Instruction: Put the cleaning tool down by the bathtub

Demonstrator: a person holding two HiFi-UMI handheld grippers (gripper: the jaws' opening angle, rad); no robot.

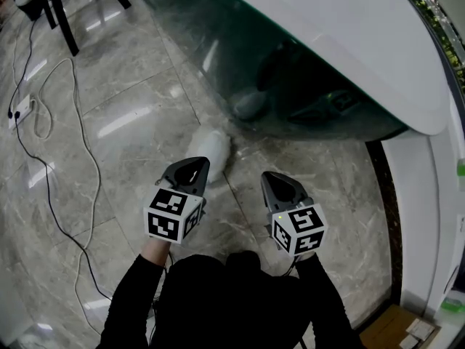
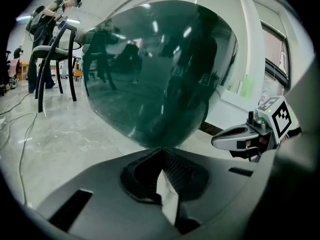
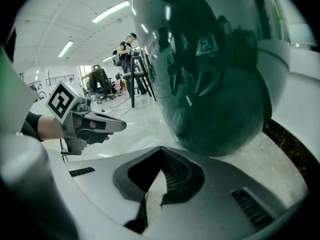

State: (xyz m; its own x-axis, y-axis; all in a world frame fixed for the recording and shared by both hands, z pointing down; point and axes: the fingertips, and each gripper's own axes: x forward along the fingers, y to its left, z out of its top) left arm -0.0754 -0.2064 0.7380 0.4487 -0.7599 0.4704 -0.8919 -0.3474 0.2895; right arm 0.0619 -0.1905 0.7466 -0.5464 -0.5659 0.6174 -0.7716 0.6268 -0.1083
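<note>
The cleaning tool [image 1: 210, 150], a single white object, is seen lying on the floor just beside the foot of the bathtub [image 1: 305, 71], so the task is judged to be all but done. The left gripper [image 1: 196, 167] is held on the near side of the tool, away from the bathtub, with its jaws closed together and nothing between them. The right gripper [image 1: 275, 180] is held beside it, also short of the bathtub, likewise closed and empty. The polished floor is judged slippery, so the tool could be knocked and sent sliding away from the bathtub if a gripper is swept low as the hands are drawn back. A foot could also be caught in the cables [image 1: 93, 167] trailing well away from the bathtub. One bathtub, one cleaning tool, two grippers, at least two cables and one chair [image 1: 64, 20] are counted.
</note>
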